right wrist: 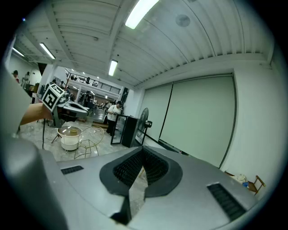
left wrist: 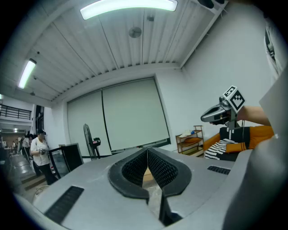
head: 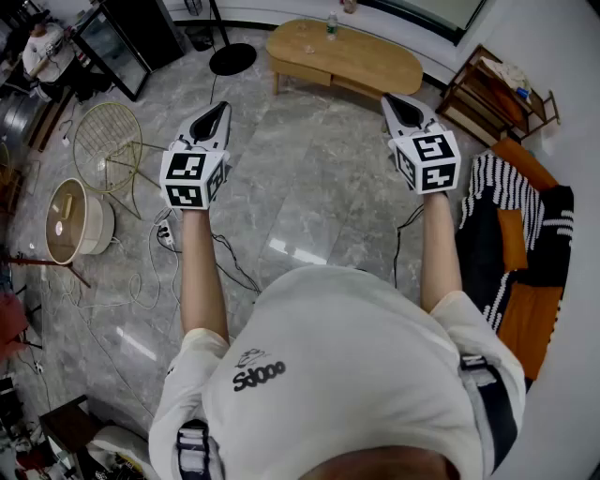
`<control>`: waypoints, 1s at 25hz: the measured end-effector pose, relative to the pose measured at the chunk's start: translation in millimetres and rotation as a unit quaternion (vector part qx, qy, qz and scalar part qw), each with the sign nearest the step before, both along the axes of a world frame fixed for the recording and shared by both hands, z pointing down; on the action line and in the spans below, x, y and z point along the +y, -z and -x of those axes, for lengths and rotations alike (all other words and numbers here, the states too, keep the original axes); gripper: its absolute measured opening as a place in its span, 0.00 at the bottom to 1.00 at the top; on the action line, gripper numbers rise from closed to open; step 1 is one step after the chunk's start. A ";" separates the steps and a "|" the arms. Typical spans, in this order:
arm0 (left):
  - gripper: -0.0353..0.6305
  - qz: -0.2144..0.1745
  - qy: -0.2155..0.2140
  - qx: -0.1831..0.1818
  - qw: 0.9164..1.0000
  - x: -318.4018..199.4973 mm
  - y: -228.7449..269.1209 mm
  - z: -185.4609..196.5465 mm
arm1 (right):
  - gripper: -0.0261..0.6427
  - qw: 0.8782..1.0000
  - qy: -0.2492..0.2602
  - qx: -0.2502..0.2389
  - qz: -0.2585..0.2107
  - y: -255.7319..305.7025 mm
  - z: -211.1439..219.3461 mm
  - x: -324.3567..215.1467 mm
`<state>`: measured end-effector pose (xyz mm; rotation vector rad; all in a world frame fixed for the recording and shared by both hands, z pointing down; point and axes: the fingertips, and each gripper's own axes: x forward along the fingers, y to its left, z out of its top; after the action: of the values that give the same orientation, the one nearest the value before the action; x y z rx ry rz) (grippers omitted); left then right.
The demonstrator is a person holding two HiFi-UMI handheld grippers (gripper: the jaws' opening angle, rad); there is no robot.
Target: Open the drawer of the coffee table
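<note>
**Left gripper (head: 221, 109) pinched shut on nothing, light wooden oval coffee table (head: 347, 56) well ahead between the two, right gripper (head: 388, 99) closed and empty too.**

What worries me, from the left: the white power strip with its loose cables (head: 167, 235) on the grey marble floor could snag a foot on the walk in. If I arrive with both claws closed, I'd bump the boxy wooden drawer section (head: 300, 73) instead of gripping it. A hard yank could also topple the small clear bottle (head: 331, 25) on top. The table's long axis runs left-right across the head view, dipping slightly to the right. The drawer section hangs under its left end, front facing roughly my way, and I can't pick out a handle.
</note>
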<state>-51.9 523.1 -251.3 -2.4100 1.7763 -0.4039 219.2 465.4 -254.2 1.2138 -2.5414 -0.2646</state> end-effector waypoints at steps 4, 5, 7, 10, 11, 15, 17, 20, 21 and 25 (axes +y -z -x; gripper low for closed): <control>0.08 0.001 0.000 0.002 1.000 5.2 -7.0 10.1 | 0.05 1.000 -0.003 0.004 -0.002 -3.9 7.0 4.4; 0.08 0.002 0.000 0.003 1.000 6.8 -8.6 13.5 | 0.05 1.000 -0.003 0.005 -0.004 -4.4 9.5 6.5; 0.08 0.004 0.000 0.005 1.000 9.3 -10.9 19.5 | 0.05 1.000 -0.006 -0.003 -0.008 -3.4 13.4 10.0; 0.08 0.009 -0.008 0.004 1.000 13.1 -13.7 27.8 | 0.05 1.000 -0.018 -0.014 -0.008 -3.6 19.1 13.1; 0.08 0.011 -0.011 0.002 1.000 15.1 -15.0 32.0 | 0.05 1.000 -0.022 -0.012 -0.010 -4.5 23.4 14.3; 0.08 0.017 -0.021 -0.005 1.000 26.3 -20.0 55.1 | 0.05 0.999 -0.030 0.000 -0.016 -9.8 48.5 21.9; 0.08 0.021 -0.019 -0.006 1.000 31.1 -23.3 70.0 | 0.05 0.999 -0.029 -0.002 -0.014 -13.9 61.1 27.7; 0.08 0.024 -0.004 0.006 1.000 30.7 -26.3 94.3 | 0.05 1.000 -0.023 0.001 -0.004 -22.1 76.6 31.2; 0.08 0.024 -0.001 0.009 1.000 29.8 -26.8 99.5 | 0.05 1.000 -0.021 0.004 -0.002 -24.8 80.1 30.7; 0.08 0.016 0.002 0.005 1.000 16.3 -23.3 107.3 | 0.05 1.000 -0.003 0.002 -0.009 -21.3 91.3 18.1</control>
<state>-159.3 539.4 -228.0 -2.4339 1.7928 -0.4246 127.9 483.5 -232.9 1.2255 -2.5368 -0.2895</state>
